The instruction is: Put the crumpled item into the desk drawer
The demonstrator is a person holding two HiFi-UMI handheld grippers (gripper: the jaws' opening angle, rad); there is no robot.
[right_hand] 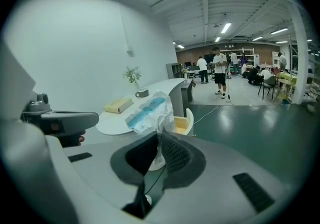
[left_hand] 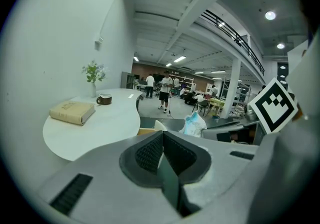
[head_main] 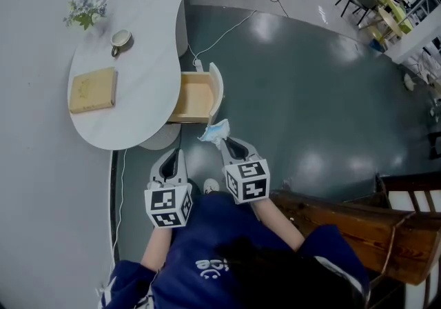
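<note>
The crumpled white and blue item [head_main: 215,131] hangs in the air just in front of the open wooden drawer [head_main: 195,97], below its front panel in the head view. My right gripper [head_main: 228,143] is shut on it. In the right gripper view the crumpled item [right_hand: 148,115] sticks up from between the pads of the right gripper [right_hand: 157,140], with the drawer [right_hand: 182,123] behind it. My left gripper [head_main: 177,157] is beside it on the left, shut and empty; its pads meet in the left gripper view [left_hand: 161,140]. From there the crumpled item [left_hand: 194,124] shows to the right.
The drawer belongs to a white curved desk [head_main: 148,59] against the wall. A tan book [head_main: 92,90], a cup [head_main: 121,39] and a small vase of flowers [head_main: 86,10] are on the desk. A cable [head_main: 227,32] runs over the dark floor. A wooden bench [head_main: 365,221] is at my right.
</note>
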